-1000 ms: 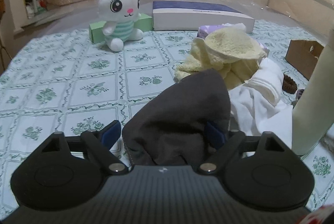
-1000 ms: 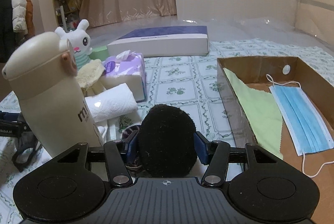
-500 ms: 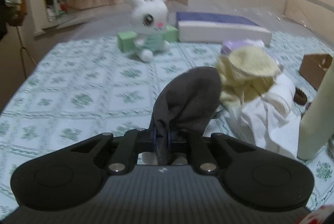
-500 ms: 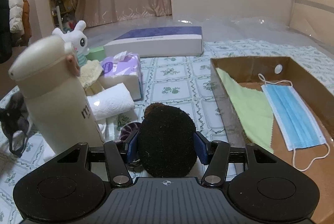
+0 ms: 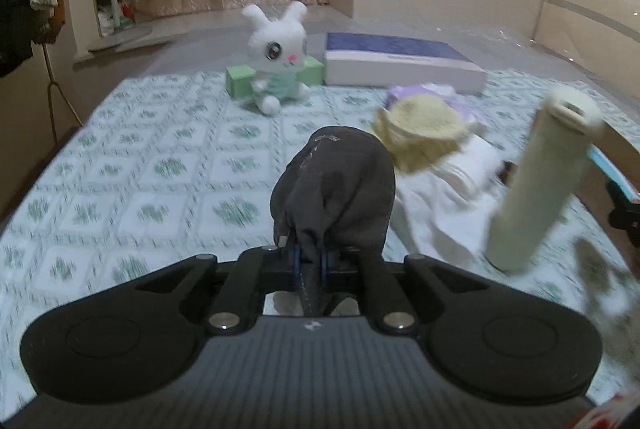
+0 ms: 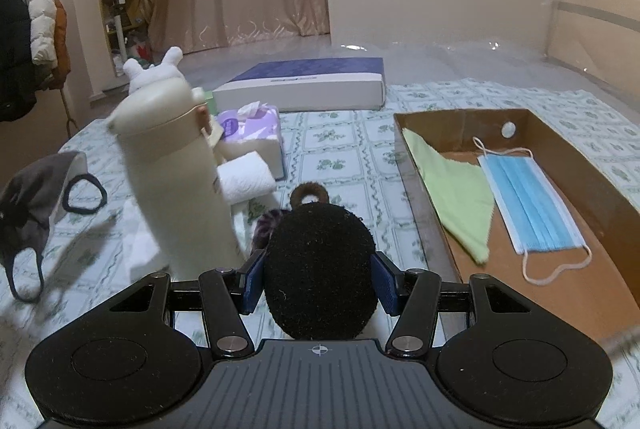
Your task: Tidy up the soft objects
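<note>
My left gripper [image 5: 310, 263] is shut on a dark grey cloth mask [image 5: 334, 181] and holds it above the bed; the mask also shows at the far left of the right wrist view [image 6: 32, 197], its ear loops hanging. My right gripper [image 6: 318, 277] is shut on a round black fuzzy pad [image 6: 320, 269], just left of the brown cardboard box [image 6: 600, 189]. In the box lie a green cloth [image 6: 456, 189] and a blue face mask [image 6: 532, 205]. A yellow towel [image 5: 424, 125], white cloths [image 5: 440, 197] and a white plush rabbit [image 5: 278, 57] lie on the bed.
A tall cream bottle [image 6: 180, 173] stands between the grippers, also in the left wrist view [image 5: 536, 181]. A purple tissue pack [image 6: 250, 129], white towel roll [image 6: 246, 177], brown hair tie [image 6: 310, 194], flat blue-white box [image 6: 304, 85] and green box [image 5: 238, 81] sit on the patterned sheet.
My left gripper has shut on the grey mask and lifted it off the pile. My right gripper has risen and shifted with the black pad still in it.
</note>
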`<state>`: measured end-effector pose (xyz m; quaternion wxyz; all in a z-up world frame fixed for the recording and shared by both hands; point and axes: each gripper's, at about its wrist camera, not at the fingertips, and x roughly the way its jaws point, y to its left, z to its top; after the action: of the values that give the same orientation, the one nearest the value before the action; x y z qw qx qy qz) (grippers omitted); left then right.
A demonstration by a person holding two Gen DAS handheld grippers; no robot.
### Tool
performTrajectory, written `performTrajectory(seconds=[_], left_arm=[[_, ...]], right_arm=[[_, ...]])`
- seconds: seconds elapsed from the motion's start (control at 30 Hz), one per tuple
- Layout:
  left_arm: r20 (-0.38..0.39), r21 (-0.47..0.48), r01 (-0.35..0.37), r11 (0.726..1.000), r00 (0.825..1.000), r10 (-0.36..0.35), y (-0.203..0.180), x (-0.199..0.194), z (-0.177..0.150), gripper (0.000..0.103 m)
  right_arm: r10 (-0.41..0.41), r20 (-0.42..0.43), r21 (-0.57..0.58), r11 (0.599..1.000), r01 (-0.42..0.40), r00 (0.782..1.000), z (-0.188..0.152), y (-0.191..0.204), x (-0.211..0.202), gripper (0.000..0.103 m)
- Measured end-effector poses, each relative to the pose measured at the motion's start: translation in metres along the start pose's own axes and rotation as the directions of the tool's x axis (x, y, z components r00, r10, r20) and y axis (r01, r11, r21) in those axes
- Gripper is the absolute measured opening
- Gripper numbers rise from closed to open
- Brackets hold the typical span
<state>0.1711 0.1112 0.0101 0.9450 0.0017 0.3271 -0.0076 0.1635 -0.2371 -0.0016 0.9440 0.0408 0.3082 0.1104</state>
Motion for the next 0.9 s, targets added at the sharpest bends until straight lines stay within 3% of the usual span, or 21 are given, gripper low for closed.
performTrajectory(seconds=[0.4,0.9], left_arm=[[-0.032,0.002,0.143,0.99,0.989,-0.143,-0.076,-0.066,-0.047,0.008],[-0.044,0.076,0.301,0.951,0.953,-0.299,-0.17,-0.096,-0.055,0.008]], right_arm=[[-0.016,-0.001,0.03,0.999,0.016,1.0,-0.029,-0.007,-0.069,0.055],[-0.085,0.02,0.02,0.996,0.084,0.996,-0.044,-0.029,-0.129,0.055]])
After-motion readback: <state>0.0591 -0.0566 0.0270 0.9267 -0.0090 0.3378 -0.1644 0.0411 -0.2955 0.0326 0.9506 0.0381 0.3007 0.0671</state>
